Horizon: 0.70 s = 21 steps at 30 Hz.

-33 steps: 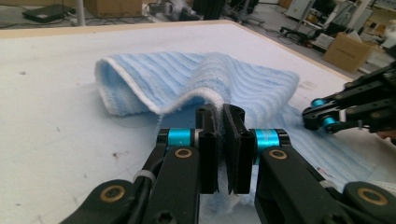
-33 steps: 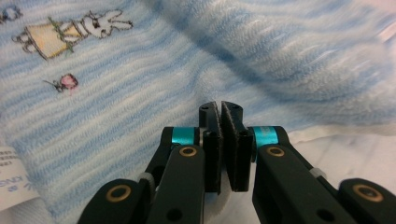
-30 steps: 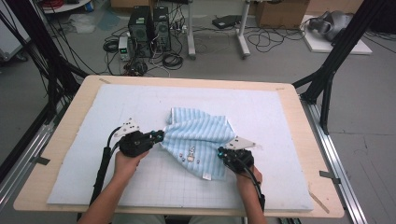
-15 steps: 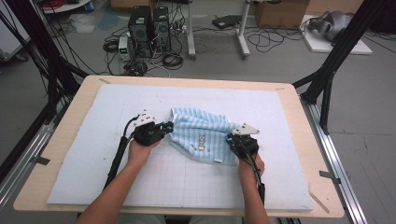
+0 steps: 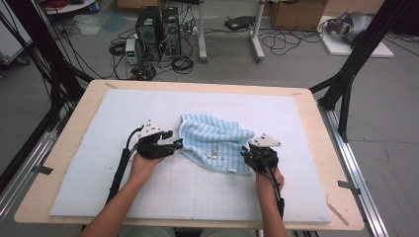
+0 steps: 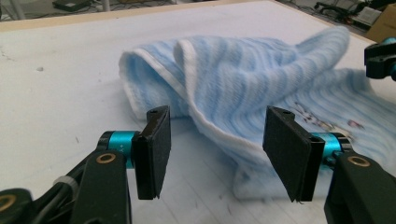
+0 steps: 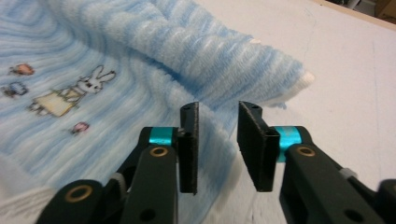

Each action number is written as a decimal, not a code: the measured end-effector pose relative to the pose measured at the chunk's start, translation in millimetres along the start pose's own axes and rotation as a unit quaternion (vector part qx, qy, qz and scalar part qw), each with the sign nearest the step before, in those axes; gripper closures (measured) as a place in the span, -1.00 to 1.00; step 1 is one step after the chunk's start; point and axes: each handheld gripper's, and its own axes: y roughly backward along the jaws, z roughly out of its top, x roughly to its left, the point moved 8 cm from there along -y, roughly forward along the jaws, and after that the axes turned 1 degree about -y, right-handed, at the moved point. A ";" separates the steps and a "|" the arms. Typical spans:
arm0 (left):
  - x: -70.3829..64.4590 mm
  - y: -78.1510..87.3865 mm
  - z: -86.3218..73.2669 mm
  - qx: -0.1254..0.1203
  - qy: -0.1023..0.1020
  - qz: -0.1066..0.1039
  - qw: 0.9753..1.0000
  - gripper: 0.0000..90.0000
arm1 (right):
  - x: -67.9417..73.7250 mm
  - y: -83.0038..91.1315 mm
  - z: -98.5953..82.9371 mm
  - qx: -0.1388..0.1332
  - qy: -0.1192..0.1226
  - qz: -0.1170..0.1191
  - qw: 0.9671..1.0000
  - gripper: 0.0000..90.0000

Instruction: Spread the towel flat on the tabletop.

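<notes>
Your left hand-held gripper (image 6: 212, 144) gapes wide at the blue towel's (image 5: 215, 143) left edge; your right hand-held gripper (image 7: 217, 144) stands narrowly parted over its right edge, gripping nothing.

light-blue striped towel (image 5: 213, 143), white hem, fluffy terry. lies crumpled mid-table on the white mat (image 5: 207, 197), partly folded over itself: upper part bunched into soft rolls, lower flap flat. small cartoon print with a rabbit (image 7: 88, 84) on the flat flap, face up. one white-edged corner (image 7: 303, 79) sticks out to the side. folded hem ridge (image 6: 187, 84) runs across the top layer.
</notes>
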 end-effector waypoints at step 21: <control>-20.5 -4.3 -31.7 0.138 -0.052 -0.006 0.989 0.98 | 2.0 37.0 -22.9 -0.010 -0.014 -0.003 1.000 0.34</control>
